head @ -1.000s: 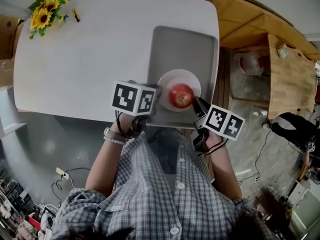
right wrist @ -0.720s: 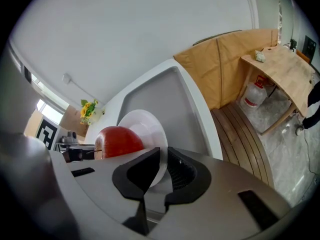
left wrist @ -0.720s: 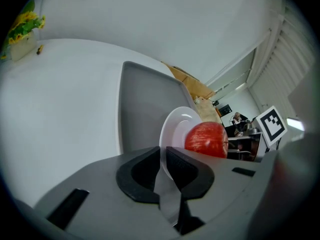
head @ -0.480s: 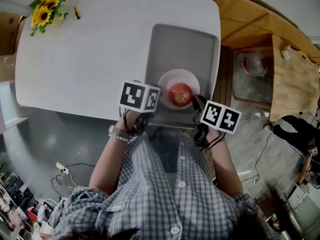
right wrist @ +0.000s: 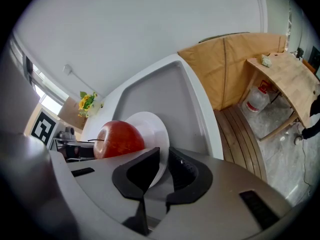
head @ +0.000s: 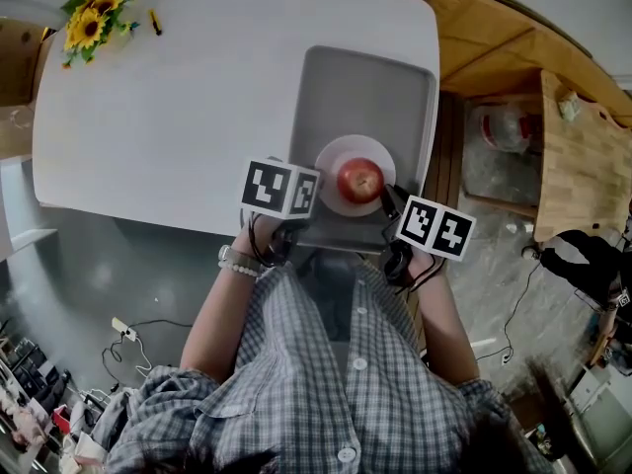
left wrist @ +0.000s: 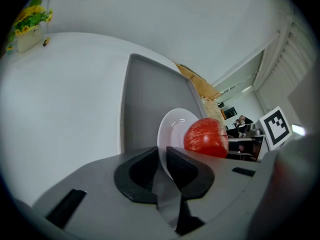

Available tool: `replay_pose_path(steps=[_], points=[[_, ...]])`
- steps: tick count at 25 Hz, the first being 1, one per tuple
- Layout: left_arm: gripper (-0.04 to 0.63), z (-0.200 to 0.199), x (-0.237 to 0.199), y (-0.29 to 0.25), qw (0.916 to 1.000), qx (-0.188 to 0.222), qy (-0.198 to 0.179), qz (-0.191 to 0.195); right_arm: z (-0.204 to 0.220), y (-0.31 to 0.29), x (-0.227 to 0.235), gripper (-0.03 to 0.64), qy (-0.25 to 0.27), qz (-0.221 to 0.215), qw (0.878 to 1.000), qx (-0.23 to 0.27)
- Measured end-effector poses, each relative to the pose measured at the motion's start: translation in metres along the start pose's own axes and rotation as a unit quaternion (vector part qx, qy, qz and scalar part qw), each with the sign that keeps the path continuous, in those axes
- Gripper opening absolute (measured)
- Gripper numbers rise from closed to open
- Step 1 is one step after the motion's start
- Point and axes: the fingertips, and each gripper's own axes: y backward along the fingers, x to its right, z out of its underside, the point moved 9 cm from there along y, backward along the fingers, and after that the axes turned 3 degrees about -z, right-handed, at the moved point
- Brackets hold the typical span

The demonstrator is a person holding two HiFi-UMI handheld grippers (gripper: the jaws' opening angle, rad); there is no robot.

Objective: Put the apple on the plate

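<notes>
Items counted: one desk (head: 188, 97), one sunflower bunch (head: 94, 20), one tray (head: 367, 87), one plate (head: 339, 156), one apple (head: 360, 181), two hand-held grippers.

Sunflower bunch: at the 10 o'clock corner of the white desk.

Left hand-held gripper (head: 312, 201) (left wrist: 162, 164): jaws pinching the plate (left wrist: 172, 129) rim at 8 o'clock.

Grey tray: on the 3 o'clock side of the desk.

White plate: at the 6 o'clock end of the tray.

Red apple (left wrist: 206, 137) (right wrist: 119, 139): resting on the plate, near centre, clear of both sets of jaws.

Right hand-held gripper (head: 391, 203) (right wrist: 164, 166): jaws pinching the plate (right wrist: 152, 128) rim at 4 o'clock.
</notes>
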Motion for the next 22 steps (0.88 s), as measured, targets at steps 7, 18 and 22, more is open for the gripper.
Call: replay_pose_path(steps=[7, 18, 22], points=[[0.081, 0.002, 0.002, 0.006, 0.9995, 0.02, -0.003, 0.023, 0.001, 0.004, 0.002, 0.057, 0.001, -0.013, 1.0, 0.028], [0.058, -0.002, -0.002, 0.061, 0.9937, 0.094, -0.005, 0.06, -0.005, 0.042, -0.02, 0.061, 0.049, 0.028, 0.991, 0.123], [0.02, -0.003, -0.001, 0.091, 0.9885, 0.134, -0.033, 0.061, -0.006, 0.07, -0.038, 0.043, 0.072, 0.028, 0.98, 0.184]])
